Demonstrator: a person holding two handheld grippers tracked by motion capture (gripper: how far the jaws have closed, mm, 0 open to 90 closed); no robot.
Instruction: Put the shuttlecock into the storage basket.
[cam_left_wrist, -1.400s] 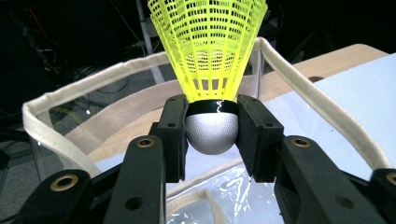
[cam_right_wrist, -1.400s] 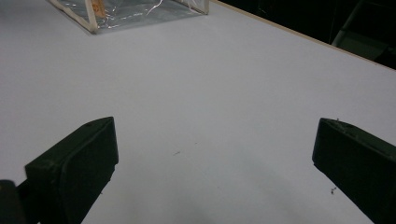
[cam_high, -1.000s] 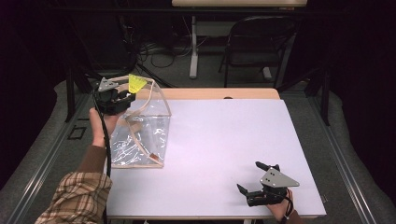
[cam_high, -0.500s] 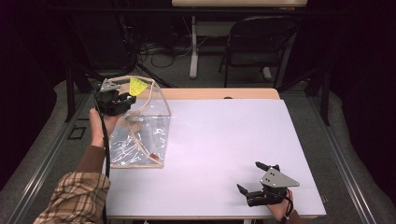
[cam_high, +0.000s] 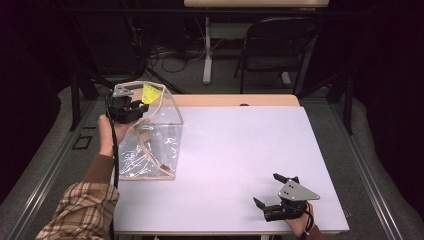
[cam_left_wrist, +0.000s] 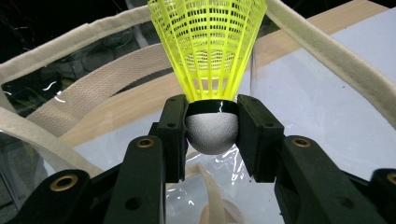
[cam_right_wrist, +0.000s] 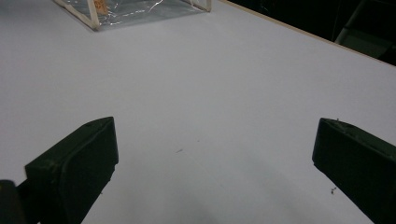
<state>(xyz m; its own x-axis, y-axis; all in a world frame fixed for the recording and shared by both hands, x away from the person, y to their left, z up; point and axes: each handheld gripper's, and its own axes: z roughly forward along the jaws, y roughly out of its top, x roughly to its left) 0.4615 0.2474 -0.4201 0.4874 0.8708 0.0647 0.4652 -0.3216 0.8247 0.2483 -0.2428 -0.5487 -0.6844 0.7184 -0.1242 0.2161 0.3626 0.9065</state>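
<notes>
Shuttlecock (cam_left_wrist: 210, 56) pinched by cork in left gripper (cam_left_wrist: 211, 135), poised over clear bag (cam_high: 150, 145) at far left. Right gripper (cam_high: 274, 192) spread, idle near right. Next: lower into the mouth, release.

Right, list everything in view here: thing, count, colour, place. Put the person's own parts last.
shuttlecock: one, yellow skirt with a grey-white rounded head, clamped by the head in the left gripper above the bag's open top
bag: one, clear plastic with cream fabric trim and straps, standing on the table's left side; something small and orange-brown lies inside, too small to identify
table: one, white top with a wooden strip along the far edge
folding chair: one, dark, on the floor beyond the table
left gripper: one, black, shut on the shuttlecock
right gripper: one, black, jaws wide apart, low over the table's near right corner
sleeve: one, plaid, on the left forearm
</notes>
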